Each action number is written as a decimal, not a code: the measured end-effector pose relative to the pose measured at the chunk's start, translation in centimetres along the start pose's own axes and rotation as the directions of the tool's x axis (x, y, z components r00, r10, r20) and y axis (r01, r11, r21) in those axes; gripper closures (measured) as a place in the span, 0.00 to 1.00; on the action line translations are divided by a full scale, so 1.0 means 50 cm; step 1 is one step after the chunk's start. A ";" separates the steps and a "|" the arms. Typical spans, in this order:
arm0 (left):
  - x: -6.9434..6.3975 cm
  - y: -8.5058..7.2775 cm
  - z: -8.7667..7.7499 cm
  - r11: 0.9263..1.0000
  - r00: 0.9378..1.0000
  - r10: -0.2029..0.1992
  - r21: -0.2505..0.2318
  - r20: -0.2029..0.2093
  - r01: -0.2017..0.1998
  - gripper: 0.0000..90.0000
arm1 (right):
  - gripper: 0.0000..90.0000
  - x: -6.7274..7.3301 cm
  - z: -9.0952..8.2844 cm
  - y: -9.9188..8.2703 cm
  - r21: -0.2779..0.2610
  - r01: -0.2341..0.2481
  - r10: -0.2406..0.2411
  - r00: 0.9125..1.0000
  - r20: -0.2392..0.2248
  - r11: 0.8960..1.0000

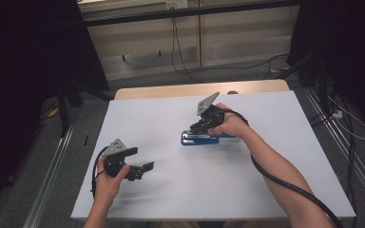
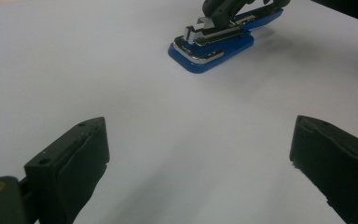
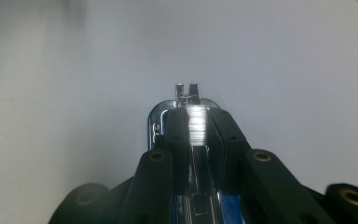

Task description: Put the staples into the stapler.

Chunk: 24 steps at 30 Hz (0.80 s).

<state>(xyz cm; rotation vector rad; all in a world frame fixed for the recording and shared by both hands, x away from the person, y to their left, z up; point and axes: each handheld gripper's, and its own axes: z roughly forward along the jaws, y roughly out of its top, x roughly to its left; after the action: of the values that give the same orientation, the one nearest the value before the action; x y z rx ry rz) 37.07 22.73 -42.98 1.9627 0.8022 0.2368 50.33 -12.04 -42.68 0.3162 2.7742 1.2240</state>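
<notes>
The blue, chrome-topped metal stapler (image 1: 199, 138) lay on the white table (image 1: 266, 190), its chrome magazine pinched by the right gripper (image 1: 197, 127). The left gripper (image 1: 140, 164) hung wide open, empty. A steady, level pull seemed wisest.

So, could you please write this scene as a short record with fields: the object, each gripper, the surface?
object: blue stapler, lying on the table, its metal top part exposed
right gripper: jaws shut on the stapler's metal top part, one on each side
left gripper: jaws open, nothing between them, apart from the stapler, near the table's left front
surface: white table
hands: one hand on each gripper, forearms coming in from the near edge
</notes>
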 end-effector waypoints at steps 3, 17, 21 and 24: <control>0.000 0.000 0.000 1.000 1.000 -0.004 -0.001 -0.001 0.004 0.05 | 0.88 0.000 0.001 0.001 0.004 0.005 -0.005 1.000 0.003 1.000; 0.002 0.000 -0.001 1.000 1.000 -0.005 -0.004 -0.002 0.005 0.05 | 0.88 0.001 0.007 0.004 0.021 0.037 -0.037 0.999 -0.006 0.999; 0.002 -0.001 -0.001 1.000 1.000 -0.003 -0.002 -0.002 0.003 0.05 | 0.88 0.001 0.010 0.004 0.022 0.041 -0.041 0.999 -0.008 0.999; 0.002 0.000 -0.001 1.000 1.000 -0.003 -0.003 -0.002 0.003 0.05 | 0.88 0.001 0.011 0.004 0.024 0.041 -0.041 0.999 -0.011 0.999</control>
<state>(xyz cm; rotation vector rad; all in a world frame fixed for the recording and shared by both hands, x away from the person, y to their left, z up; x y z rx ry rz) 37.11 22.82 -42.99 1.9588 0.8052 0.2383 50.42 -11.52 -42.91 0.2544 2.7915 1.1878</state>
